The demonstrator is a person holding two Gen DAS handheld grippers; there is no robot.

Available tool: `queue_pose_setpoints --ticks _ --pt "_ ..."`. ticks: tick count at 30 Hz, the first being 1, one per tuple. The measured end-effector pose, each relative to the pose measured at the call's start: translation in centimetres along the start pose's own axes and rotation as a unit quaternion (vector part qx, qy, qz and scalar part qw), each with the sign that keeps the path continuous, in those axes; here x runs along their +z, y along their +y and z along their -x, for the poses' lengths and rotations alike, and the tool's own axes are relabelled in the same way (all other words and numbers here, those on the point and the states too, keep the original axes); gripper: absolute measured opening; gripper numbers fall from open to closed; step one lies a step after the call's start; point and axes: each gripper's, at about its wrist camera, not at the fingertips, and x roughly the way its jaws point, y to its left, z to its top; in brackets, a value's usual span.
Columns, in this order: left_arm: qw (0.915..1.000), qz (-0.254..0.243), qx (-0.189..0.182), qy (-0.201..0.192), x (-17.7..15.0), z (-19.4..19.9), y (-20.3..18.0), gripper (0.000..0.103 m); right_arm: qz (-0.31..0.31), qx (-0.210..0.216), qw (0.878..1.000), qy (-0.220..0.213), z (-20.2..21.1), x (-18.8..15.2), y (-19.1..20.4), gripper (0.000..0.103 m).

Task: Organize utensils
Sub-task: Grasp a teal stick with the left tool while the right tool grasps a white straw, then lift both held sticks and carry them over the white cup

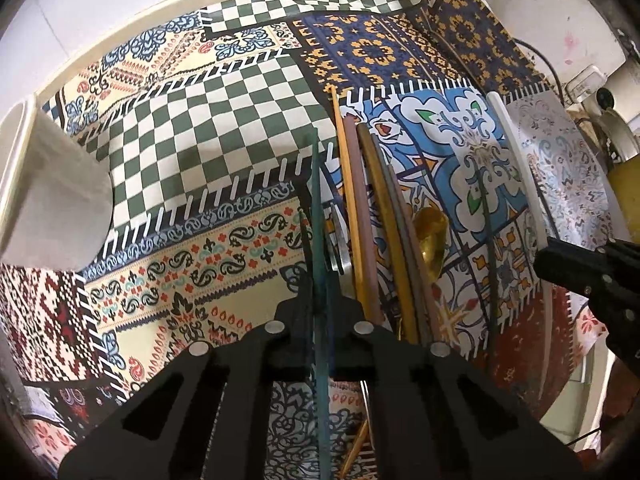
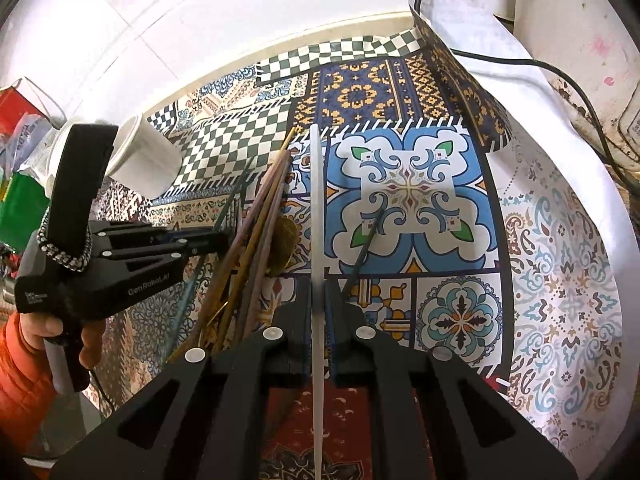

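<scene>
Utensils: a loose bundle of long thin sticks and handles lies on the patterned cloth [image 1: 224,248], in the middle of both views.

Left wrist view
- Left gripper [image 1: 320,312]: at the lower centre of the frame, clenched on a dark green stick [image 1: 317,208] that runs up between its fingers toward the middle of the frame.
- Bundle of chopsticks [image 1: 364,220]: just to the right of the green stick; yellow, pinkish, brown and grey sticks lie side by side and point to the upper centre.
- Gold spoon [image 1: 430,236]: its bowl shows at the right edge of the bundle, touching the sticks.
- White utensil [image 1: 516,152]: a long white curved strip at the right side of the frame, apart from the bundle.
- Right gripper [image 1: 592,276]: black body at the right edge; its fingertips are hidden here.
- White cup [image 1: 60,200]: at the left edge, lying on its side on the cloth.

Right wrist view
- Right gripper [image 2: 319,304]: lower centre, closed on the white utensil [image 2: 318,208], which stands edge-on between the fingers and reaches to the upper centre.
- Bundle [image 2: 260,224]: left of the white utensil, fanning toward the lower left.
- Dark thin stick [image 2: 362,248]: alone on the blue tile pattern, right of the white utensil.
- Left gripper [image 2: 224,236]: at the left, its tips at the bundle.
- White cup [image 2: 148,160]: upper left.
</scene>
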Motion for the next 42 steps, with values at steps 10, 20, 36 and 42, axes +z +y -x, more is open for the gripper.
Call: queue_pose_setpoints --ticks 10,20,36,42 --pt "0.9982 0.024 -0.017 -0.053 -2.8 4.4 1.5 0.004 0.003 -0.006 1.0 -0.024 1.1 0.3 1.0 0.006" --pt "0.9897 0.061 -0.03 -0.126 -5.8 10.3 2.8 0.004 0.038 0.011 0.996 -0.076 3.2 0.7 2.7 0.006" --pt "0.9643 0.104 0.017 -0.243 -7.4 19.1 7.3 0.004 0.102 0.037 0.982 -0.152 5.6 5.6 10.6 0.006" --pt "0.9533 0.12 0.034 -0.275 -7.3 21.6 9.5 0.004 0.133 0.055 0.975 -0.169 5.5 8.2 14.5 0.006"
